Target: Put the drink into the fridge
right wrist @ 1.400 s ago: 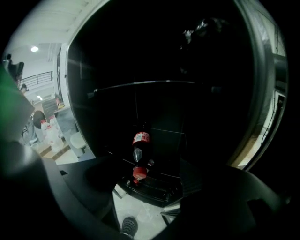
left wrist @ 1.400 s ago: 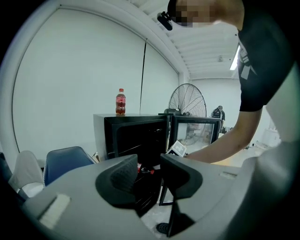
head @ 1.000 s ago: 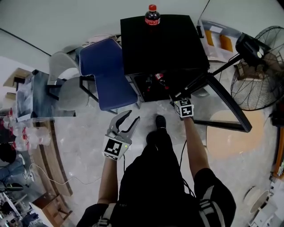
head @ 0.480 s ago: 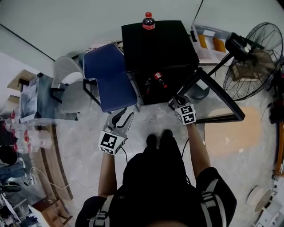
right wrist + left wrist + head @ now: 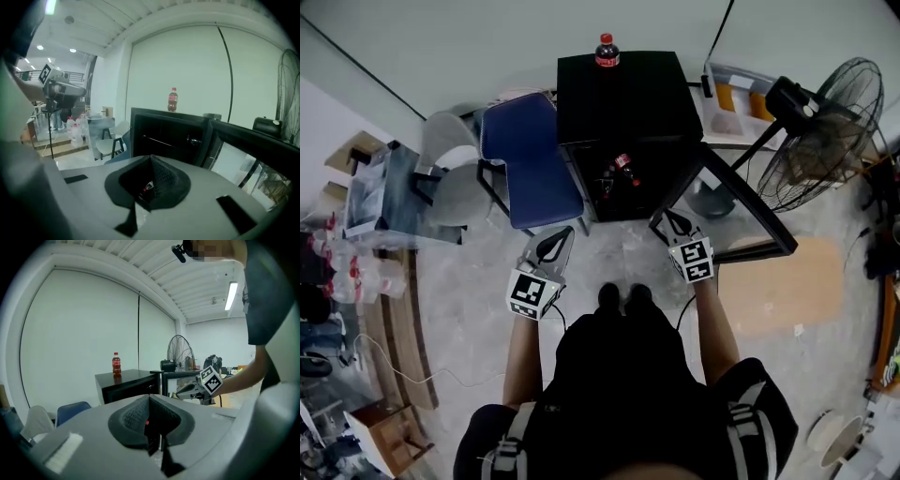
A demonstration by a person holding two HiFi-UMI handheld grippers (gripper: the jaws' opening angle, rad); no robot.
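The drink (image 5: pixel 607 52), a dark cola bottle with a red cap and label, stands upright on the back edge of the fridge (image 5: pixel 623 94), a low black cabinet against the white wall. It is well apart from both of my tongs, up beyond them and a little nearer the left side of the fridge top. A second bottle (image 5: pixel 622 168) with a red cap sits inside the open compartment; I cannot tell whether it stands or lies.

My left tongs (image 5: pixel 565 233) have just been closing and are now pressed together with nothing between them. They hang over the floor in front of the fridge's lower left corner, pointing toward it. My right tongs (image 5: pixel 665 222) are also pressed together and empty. They are held just beside the fridge's open front, near the hinge side of the glass door (image 5: pixel 739 214). That door is swung wide open to my right. Neither pair of tongs touches the fridge or either bottle.

The floor (image 5: pixel 478 309) is pale grey and marbled, and my feet are planted between the two tongs. A blue chair (image 5: pixel 530 159) stands touching or just beside the fridge's left side, with a grey chair (image 5: pixel 450 183) further left. A black pedestal fan (image 5: pixel 823 117) stands to the right, beyond the open door.
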